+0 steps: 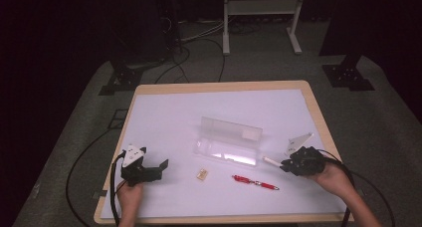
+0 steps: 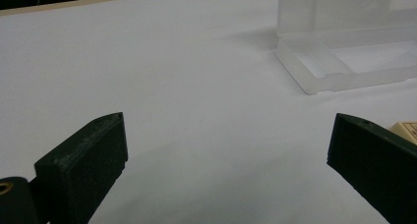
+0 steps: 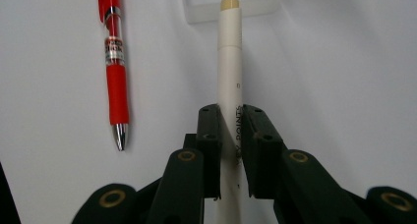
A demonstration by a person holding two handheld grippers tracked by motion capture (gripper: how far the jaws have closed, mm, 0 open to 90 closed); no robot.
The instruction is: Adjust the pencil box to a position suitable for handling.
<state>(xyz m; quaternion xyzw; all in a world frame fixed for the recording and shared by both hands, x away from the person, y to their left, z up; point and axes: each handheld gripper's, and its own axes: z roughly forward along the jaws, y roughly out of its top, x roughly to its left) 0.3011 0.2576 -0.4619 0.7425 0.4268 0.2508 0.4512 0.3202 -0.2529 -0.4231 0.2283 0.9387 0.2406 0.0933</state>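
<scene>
A clear plastic pencil case [image 1: 228, 143] lies open in the middle of the white table, its lid standing up; its near corner [image 2: 314, 67] faces my left gripper. My right gripper [image 1: 284, 164] is shut on a white pen [image 3: 229, 76], whose tip reaches toward the case's edge [image 3: 231, 8]. A red pen [image 1: 255, 182] lies on the table in front of the case, and to the left of the white pen in the right gripper view [image 3: 114, 62]. A small tan eraser [image 1: 202, 174] lies left of the red pen. My left gripper [image 1: 161, 168] rests open at the front left, nothing between its fingers [image 2: 86, 160].
The white sheet covers a wooden table [image 1: 318, 112] with its edges showing. Cables trail from both grippers over the front edge. Beyond the table are dark stand feet [image 1: 348, 75] and a white frame [image 1: 261, 18] on grey floor.
</scene>
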